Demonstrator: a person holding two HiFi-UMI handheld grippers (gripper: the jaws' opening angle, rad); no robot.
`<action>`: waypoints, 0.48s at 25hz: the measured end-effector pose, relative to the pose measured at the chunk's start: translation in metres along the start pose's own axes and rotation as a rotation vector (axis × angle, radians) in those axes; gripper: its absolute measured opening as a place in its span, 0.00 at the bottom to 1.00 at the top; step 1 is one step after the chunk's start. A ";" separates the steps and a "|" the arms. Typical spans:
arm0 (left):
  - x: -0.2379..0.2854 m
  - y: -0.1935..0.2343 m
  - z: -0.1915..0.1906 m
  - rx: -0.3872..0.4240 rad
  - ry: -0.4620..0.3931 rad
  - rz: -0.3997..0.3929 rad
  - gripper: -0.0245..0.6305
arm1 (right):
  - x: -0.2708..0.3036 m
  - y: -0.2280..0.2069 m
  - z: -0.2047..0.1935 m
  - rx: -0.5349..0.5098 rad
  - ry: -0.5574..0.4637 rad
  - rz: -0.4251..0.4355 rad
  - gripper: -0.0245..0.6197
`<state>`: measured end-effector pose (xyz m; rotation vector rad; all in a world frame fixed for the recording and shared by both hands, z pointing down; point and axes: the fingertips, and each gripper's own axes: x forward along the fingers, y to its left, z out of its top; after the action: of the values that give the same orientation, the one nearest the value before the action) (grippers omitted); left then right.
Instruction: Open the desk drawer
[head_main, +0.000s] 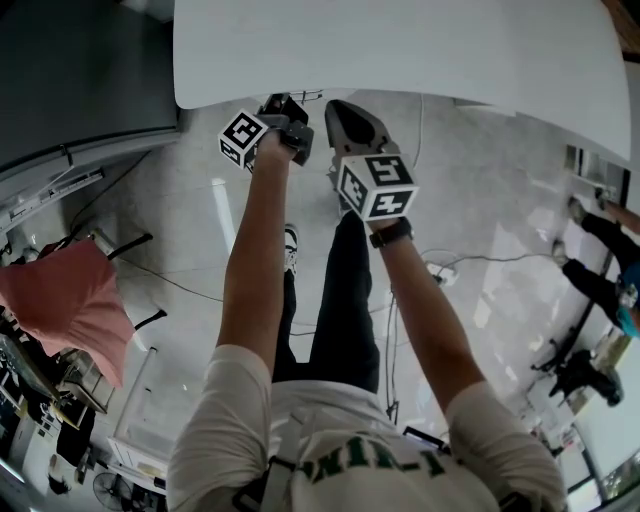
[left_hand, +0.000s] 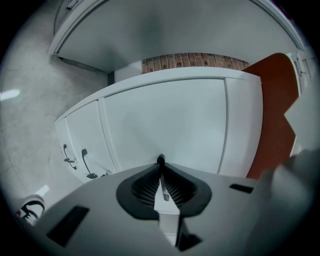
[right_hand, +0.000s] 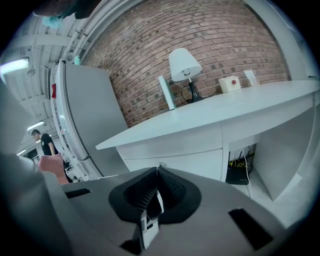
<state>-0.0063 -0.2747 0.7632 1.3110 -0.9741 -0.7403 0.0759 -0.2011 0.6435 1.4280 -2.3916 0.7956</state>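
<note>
The white desk (head_main: 400, 40) fills the top of the head view, and both grippers are held up just under its front edge. My left gripper (head_main: 288, 125) sits left of the right one. In the left gripper view its jaws (left_hand: 160, 161) are closed, with a small dark knob pinched at their tips against a white drawer front (left_hand: 165, 120). My right gripper (head_main: 350, 125) has its pads together with nothing in them (right_hand: 157, 168). It points at the desk's white drawer front (right_hand: 195, 161), where a tiny ring shows just past the tips.
A lamp (right_hand: 184, 65), a small box and a brick wall (right_hand: 210, 45) stand at the desk's back. A grey fridge (right_hand: 85, 115) is at its left. Cables and a black box (right_hand: 239, 170) lie in the kneehole. Two black handles (left_hand: 86, 162) show on a cabinet at the left.
</note>
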 end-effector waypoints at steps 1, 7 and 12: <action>-0.001 -0.001 0.000 -0.011 -0.008 0.000 0.07 | 0.000 0.000 0.000 0.002 0.000 -0.002 0.04; -0.003 0.000 0.001 -0.044 -0.031 0.020 0.07 | -0.001 -0.001 0.007 0.019 -0.010 -0.012 0.04; -0.008 0.000 -0.003 -0.053 -0.033 0.046 0.07 | -0.008 -0.003 0.013 0.034 -0.014 -0.017 0.04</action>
<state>-0.0072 -0.2659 0.7615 1.2299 -1.0011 -0.7496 0.0831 -0.2037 0.6304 1.4698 -2.3841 0.8287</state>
